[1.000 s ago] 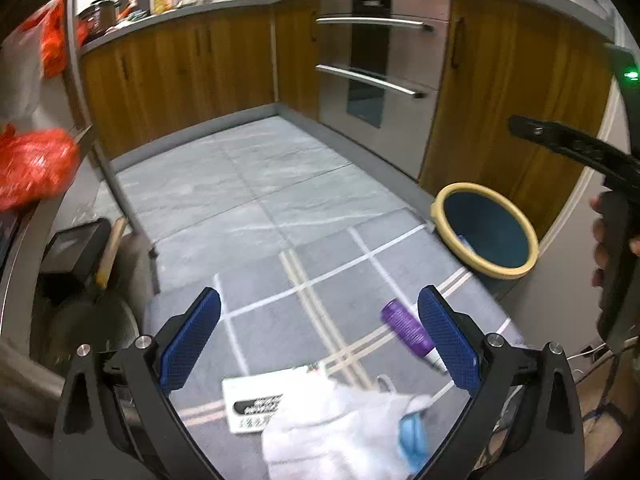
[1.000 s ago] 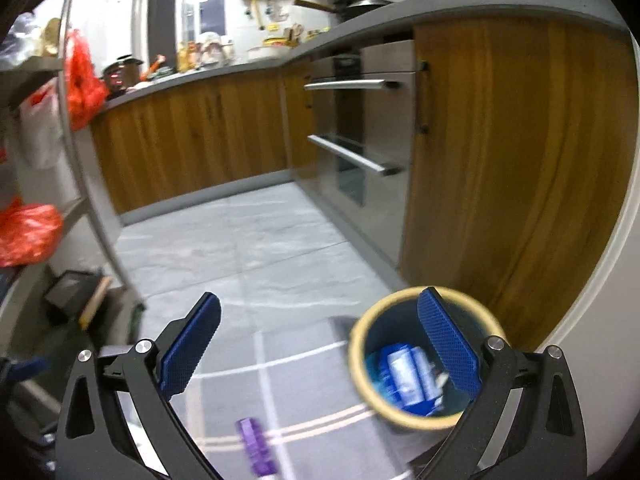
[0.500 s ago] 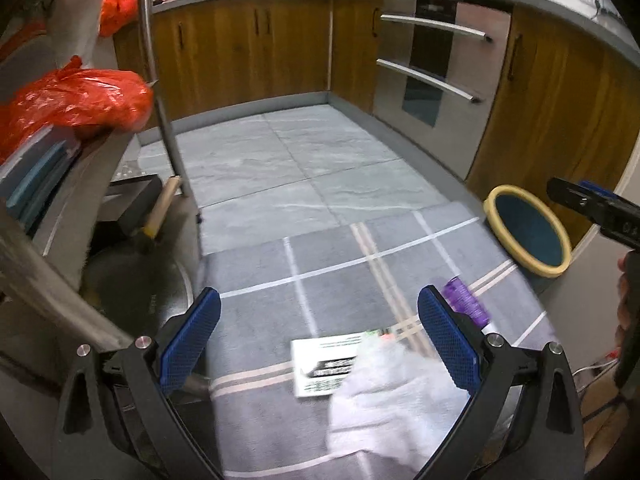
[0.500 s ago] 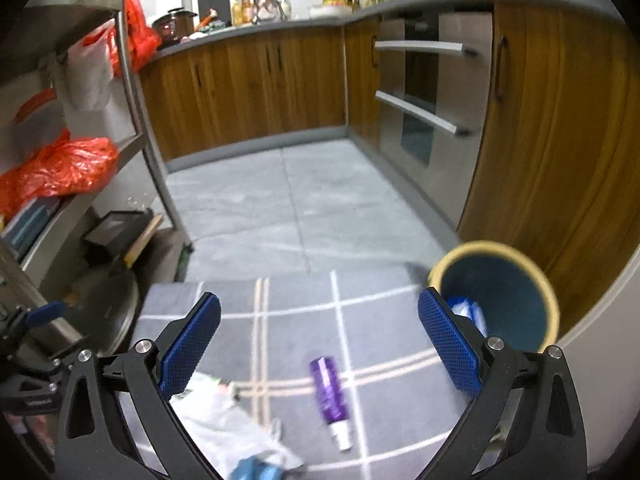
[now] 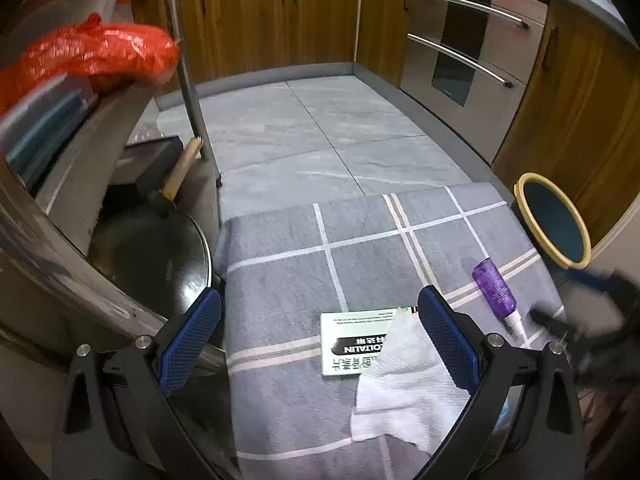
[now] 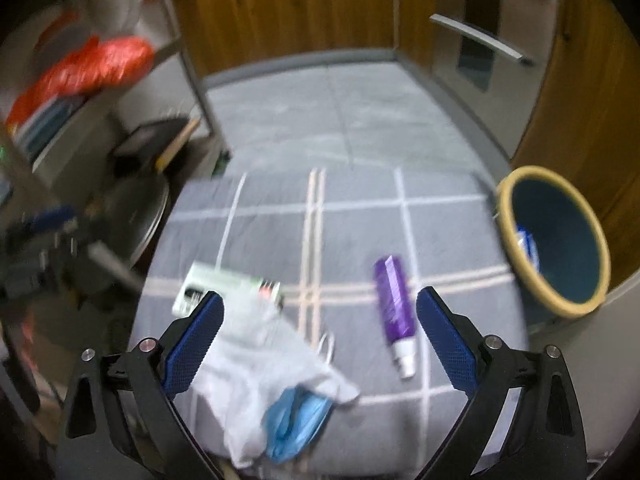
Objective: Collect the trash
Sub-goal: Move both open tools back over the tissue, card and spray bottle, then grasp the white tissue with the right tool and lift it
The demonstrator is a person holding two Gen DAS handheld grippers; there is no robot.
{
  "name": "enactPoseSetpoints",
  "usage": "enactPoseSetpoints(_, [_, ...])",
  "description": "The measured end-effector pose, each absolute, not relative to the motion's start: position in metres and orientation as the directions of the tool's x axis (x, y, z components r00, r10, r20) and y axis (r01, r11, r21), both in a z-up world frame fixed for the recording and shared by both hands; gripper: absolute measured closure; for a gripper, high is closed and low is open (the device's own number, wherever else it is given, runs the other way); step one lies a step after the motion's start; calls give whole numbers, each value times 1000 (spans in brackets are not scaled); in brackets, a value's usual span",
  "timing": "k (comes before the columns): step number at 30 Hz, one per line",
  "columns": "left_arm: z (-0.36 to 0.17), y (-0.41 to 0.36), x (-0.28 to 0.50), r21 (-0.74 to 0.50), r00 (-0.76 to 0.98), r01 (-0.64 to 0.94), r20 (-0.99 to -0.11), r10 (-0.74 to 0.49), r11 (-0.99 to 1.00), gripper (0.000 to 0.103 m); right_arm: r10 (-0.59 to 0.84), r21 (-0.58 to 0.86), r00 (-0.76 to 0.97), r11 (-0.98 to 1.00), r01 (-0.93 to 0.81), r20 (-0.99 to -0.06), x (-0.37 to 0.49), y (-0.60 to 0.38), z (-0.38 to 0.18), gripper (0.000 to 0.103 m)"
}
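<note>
Jaws of both grippers stand wide apart and hold nothing. Left gripper (image 5: 320,344) hangs above a grey checked mat (image 5: 280,280); between its blue-padded fingers (image 5: 190,340) lie a flat white-and-green carton (image 5: 352,344) with black print and, overlapping the carton's right end, a crumpled white paper towel (image 5: 404,392). Right gripper (image 6: 320,344) hangs over the same mat (image 6: 360,220), its view blurred. Between its fingers (image 6: 446,344) lies the paper towel (image 6: 256,364), with a blue face mask (image 6: 294,420) partly tucked under the towel's near edge, and a purple spray bottle (image 6: 394,308) on its side, white nozzle toward the camera. The carton (image 6: 228,288) lies just beyond the towel, partly covered by it.

Right of the mat, beside the wooden cabinets (image 5: 580,100), stands a dark blue bin (image 5: 554,220) with a yellow rim, open mouth tilted toward the mat; the right wrist view shows blue-and-white packaging (image 6: 526,244) already inside it (image 6: 560,240). The bottle (image 5: 494,290) lies near the bin, on the mat's right part. Left of the mat stands a metal shelf rack (image 5: 188,72) bearing an orange plastic bag (image 5: 92,56), with a dark pan (image 5: 160,256) at its foot. Grey floor tiles (image 5: 320,128) extend beyond to an oven front (image 5: 468,52).
</note>
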State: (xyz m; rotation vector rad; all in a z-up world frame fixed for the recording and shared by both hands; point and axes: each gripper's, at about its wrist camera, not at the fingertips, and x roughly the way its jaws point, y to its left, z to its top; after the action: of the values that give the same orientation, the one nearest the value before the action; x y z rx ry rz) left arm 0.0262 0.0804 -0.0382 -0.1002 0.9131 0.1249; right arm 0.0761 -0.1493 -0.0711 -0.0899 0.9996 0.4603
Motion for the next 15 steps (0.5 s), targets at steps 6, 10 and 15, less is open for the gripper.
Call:
enactPoseSetpoints(6, [-43, 79, 32, -81, 591, -143, -806, 19, 986, 6, 323, 152, 303, 867, -474, -897, 59, -131, -105, 36])
enactPoseSetpoints(10, [-45, 71, 36, -53, 587, -117, -809, 26, 992, 6, 307, 165, 209, 845, -508, -928, 51, -120, -124, 57])
enactPoseSetpoints(15, [-49, 64, 39, -30, 577, -91, -816, 28, 995, 6, 276, 147, 168, 831, -537, -947, 50, -115, -136, 90])
